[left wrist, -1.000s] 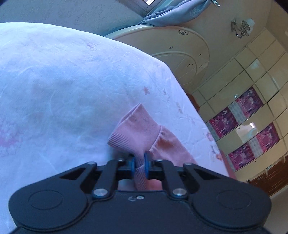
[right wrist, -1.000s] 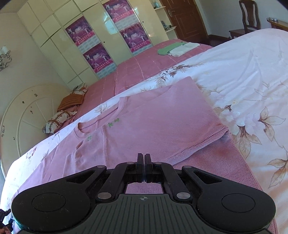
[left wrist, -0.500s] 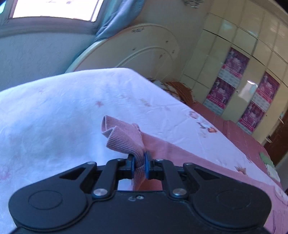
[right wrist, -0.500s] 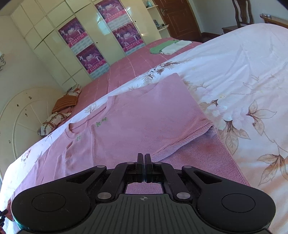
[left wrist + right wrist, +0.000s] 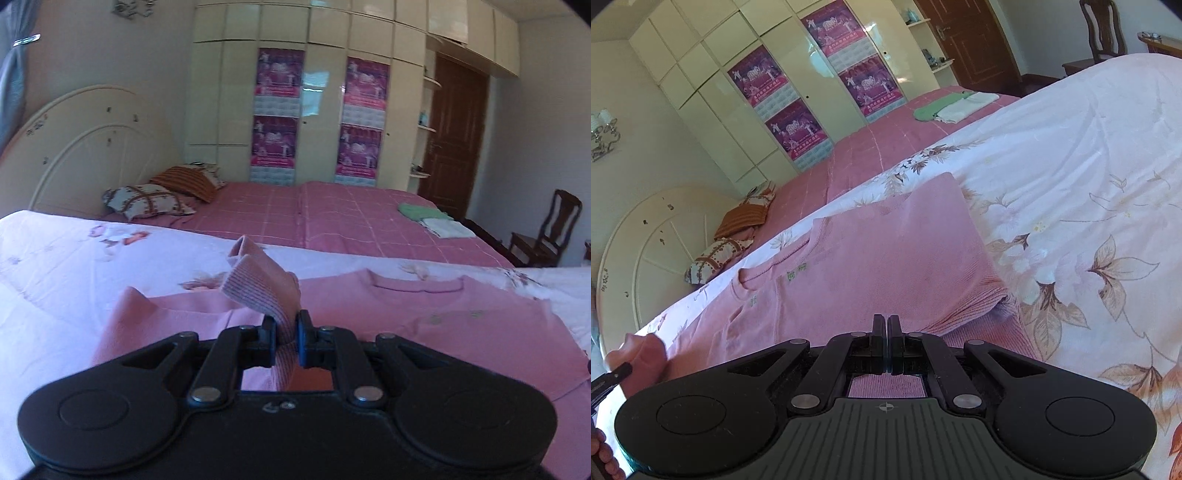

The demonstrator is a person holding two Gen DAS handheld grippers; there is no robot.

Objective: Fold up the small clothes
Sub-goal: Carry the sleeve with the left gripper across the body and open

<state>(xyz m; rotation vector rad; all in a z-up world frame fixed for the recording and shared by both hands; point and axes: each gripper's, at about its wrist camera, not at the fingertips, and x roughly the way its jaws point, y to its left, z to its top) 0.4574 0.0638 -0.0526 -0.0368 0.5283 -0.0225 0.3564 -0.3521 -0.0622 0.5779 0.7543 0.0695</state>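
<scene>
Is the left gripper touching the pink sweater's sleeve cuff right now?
Touching. The left wrist view shows the left gripper with both pads clamped on the ribbed sleeve cuff of the pink sweater.

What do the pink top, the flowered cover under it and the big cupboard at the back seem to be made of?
The pink top looks like a soft knit, with fine ribbing at its hem. The flowered cover seems to be thin woven cloth, matte and lightly creased, perhaps cotton. The cupboard looks like glossy cream laminate or lacquered board: its doors mirror the window light. What lies under the finish cannot be told.
</scene>
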